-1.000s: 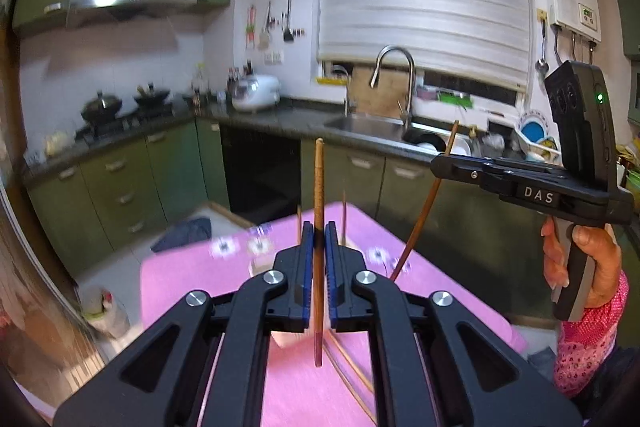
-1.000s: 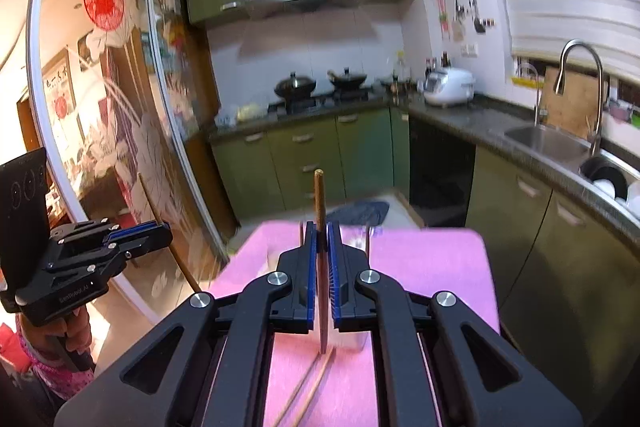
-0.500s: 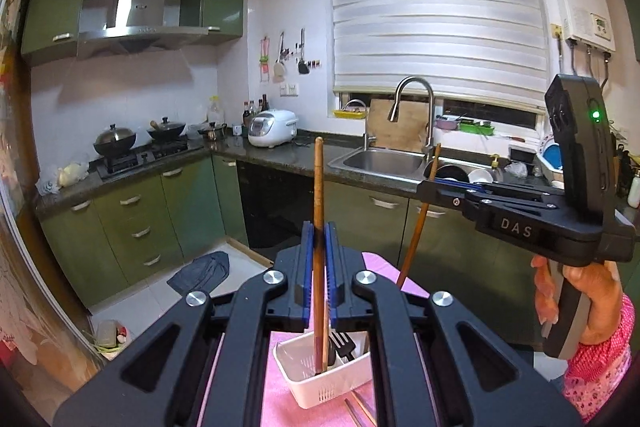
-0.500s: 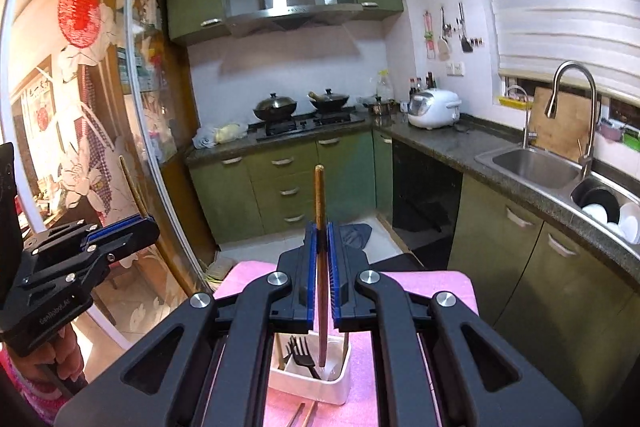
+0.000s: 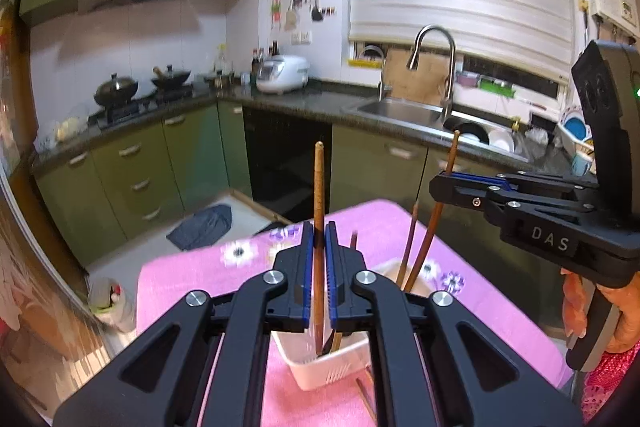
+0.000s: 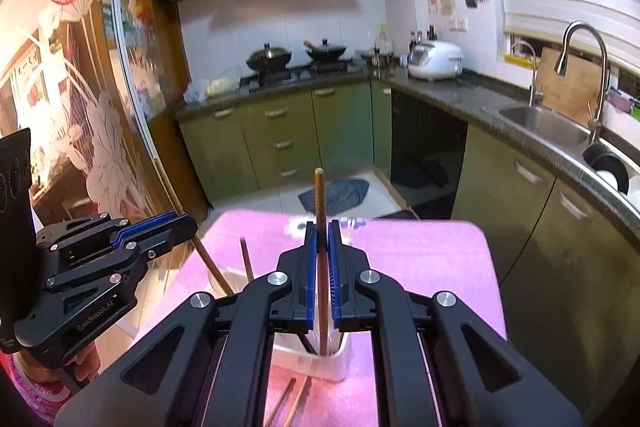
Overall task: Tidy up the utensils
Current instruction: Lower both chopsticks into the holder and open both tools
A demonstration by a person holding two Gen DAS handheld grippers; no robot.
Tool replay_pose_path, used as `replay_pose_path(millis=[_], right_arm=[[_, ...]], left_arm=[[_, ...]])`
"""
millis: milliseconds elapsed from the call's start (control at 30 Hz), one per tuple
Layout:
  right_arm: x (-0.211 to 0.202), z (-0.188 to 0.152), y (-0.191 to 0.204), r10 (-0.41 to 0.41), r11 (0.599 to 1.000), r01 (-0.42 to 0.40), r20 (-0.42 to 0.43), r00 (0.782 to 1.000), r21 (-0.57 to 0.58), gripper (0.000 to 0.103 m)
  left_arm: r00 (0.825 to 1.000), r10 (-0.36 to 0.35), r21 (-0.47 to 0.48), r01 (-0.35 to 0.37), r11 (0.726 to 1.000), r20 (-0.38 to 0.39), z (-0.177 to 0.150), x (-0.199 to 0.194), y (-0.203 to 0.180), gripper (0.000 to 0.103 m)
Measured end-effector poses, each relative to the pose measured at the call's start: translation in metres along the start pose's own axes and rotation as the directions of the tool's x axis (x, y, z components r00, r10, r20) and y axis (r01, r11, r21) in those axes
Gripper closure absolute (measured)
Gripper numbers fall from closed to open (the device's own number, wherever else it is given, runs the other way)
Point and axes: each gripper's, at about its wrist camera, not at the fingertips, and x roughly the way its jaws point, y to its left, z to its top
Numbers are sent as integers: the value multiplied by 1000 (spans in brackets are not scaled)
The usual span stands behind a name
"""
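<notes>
- Left gripper (image 5: pixel 319 259) clamped on a brown wooden chopstick (image 5: pixel 319 211), held near upright, lower tip down inside the white basket (image 5: pixel 320 367).
- Right gripper (image 6: pixel 322 267) clamped on a second chopstick (image 6: pixel 319 203), also near upright, lower end inside the same basket (image 6: pixel 320 363).
- In the left wrist view, right gripper (image 5: pixel 442 185) seen from the side at frame right, chopstick (image 5: pixel 432 223) slanting from its pads down toward the basket; gripped by a hand (image 5: pixel 600 311) with pink patterned sleeve (image 5: pixel 608 383).
- In the right wrist view, left gripper (image 6: pixel 184 223) at frame left, its chopstick (image 6: pixel 208 259) slanting down toward the basket.
- Basket on pink tablecloth (image 5: pixel 192 283), white, slotted walls, dark fork tines partly visible inside; hard to tell what else.
- More chopsticks (image 5: pixel 408 247) standing in the basket's far part.
- Loose chopsticks (image 6: pixel 294 399) lying on the cloth just in front of the basket.
- Background: green cabinets (image 6: pixel 280 131), sink with faucet (image 5: pixel 436 67), rice cooker (image 6: pixel 436 61), woks on stove (image 6: pixel 296 57).
</notes>
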Motion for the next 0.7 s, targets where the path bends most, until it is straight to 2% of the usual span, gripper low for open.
replay_pose_path(millis=[133,300,333,367,400,433,500,567,600,667,700], right_arm=[[14,-17,-2,-6,1000,7,-29,1000,7,96],[15,-22,-1,-5,1000,5,-28,1000,8,95],[13,-22,0,-5,1000,5,-25,1000,7,90],[10,-21,0,-5,1000,5,-19,1000,6,81],[6,-21,1,-7,1000,7,-10,1000,4,78],[-1,-21,4,-6,1000,6,3,1000,2,76],[-16,-23,7,-2,1000,2,23,1000,-1,75],[-34,-31,7,-1,1000,1,44,999,2,75],[-42,-36,6,-1,1000,1,51,999,4,74],[-57,-52,1,-11,1000,10,59,998,14,61],[-61,-59,0,-17,1000,15,59,998,18,61]], left_arm=[[999,10,1,-10,1000,-47,-16,10,0,97],[998,14,-6,-15,1000,-54,-24,7,6,88],[999,19,-7,-19,1000,-50,-24,4,7,88],[999,22,-7,-22,1000,-44,-24,1,7,88],[999,25,-9,-26,1000,-37,-24,-4,6,88],[999,26,-11,-27,1000,-31,-24,-10,6,87],[999,24,-4,-24,1000,-24,-29,-22,-1,74],[999,35,19,-34,999,-38,-45,-31,-12,71],[998,36,27,-35,999,-53,-55,-32,-18,71],[992,25,44,-19,999,-125,-87,-24,-34,71],[986,17,48,-10,999,-164,-103,-17,-41,71]])
